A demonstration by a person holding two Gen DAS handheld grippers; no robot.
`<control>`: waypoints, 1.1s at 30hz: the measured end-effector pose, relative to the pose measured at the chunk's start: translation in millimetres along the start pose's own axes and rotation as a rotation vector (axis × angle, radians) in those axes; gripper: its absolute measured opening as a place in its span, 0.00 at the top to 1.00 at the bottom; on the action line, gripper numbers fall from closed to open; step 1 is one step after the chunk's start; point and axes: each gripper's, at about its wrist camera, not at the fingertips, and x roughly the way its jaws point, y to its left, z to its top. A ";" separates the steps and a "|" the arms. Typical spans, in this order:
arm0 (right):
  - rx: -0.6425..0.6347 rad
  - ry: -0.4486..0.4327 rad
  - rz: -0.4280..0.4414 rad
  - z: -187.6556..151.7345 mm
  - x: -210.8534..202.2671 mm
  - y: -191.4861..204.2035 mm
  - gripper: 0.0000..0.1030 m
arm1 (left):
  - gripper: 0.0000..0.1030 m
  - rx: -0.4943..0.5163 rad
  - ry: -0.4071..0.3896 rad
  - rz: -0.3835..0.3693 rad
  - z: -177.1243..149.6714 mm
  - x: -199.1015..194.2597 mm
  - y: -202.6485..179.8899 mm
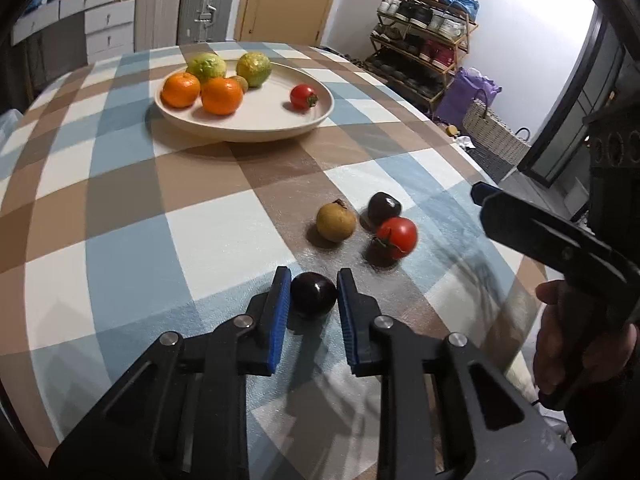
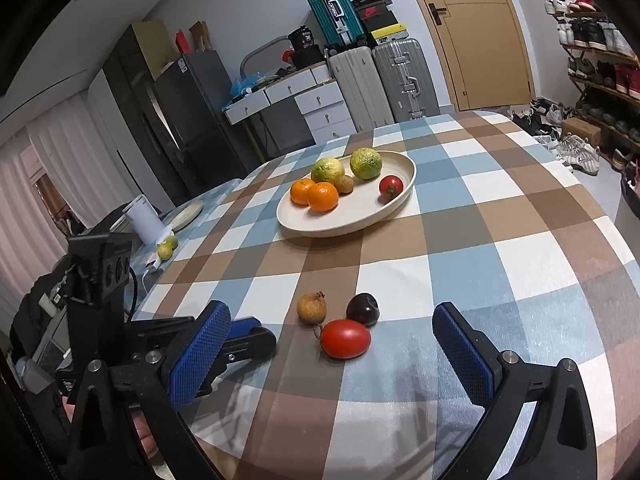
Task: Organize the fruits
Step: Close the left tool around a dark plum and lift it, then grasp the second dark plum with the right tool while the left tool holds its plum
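Clamping the small dark purple round fruit (image 1: 313, 298) on the checked tablecloth (image 1: 120, 220), left gripper (image 1: 313, 294) pads sit on both its sides. Shallow cream plate (image 1: 256, 130) lies far ahead past it. Right gripper (image 2: 332, 344) stands wide, empty, nearer the oval red tomato (image 2: 345, 338).

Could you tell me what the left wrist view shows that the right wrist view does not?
Only the left wrist view shows the dark plum gripped between the left tongs, plus a woven basket on the floor.

Only the right wrist view shows the right tongs wide open and empty, a fridge, and a teal suitcase.

Both show the plate holding two oranges, two green fruits and a tomato, and the loose brown fruit, second dark plum and red tomato on the checked tablecloth.
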 end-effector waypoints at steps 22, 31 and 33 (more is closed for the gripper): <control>0.102 0.121 0.056 13.9 41.0 -31.5 0.15 | 0.80 -0.067 -0.053 -0.009 12.1 -15.2 30.0; 0.082 0.171 0.039 12.8 55.2 -29.0 0.41 | 0.80 -0.083 -0.054 -0.007 19.1 -10.4 39.0; 0.080 0.185 0.019 11.7 57.6 -28.9 0.48 | 0.80 -0.087 -0.051 -0.006 19.9 -9.3 40.8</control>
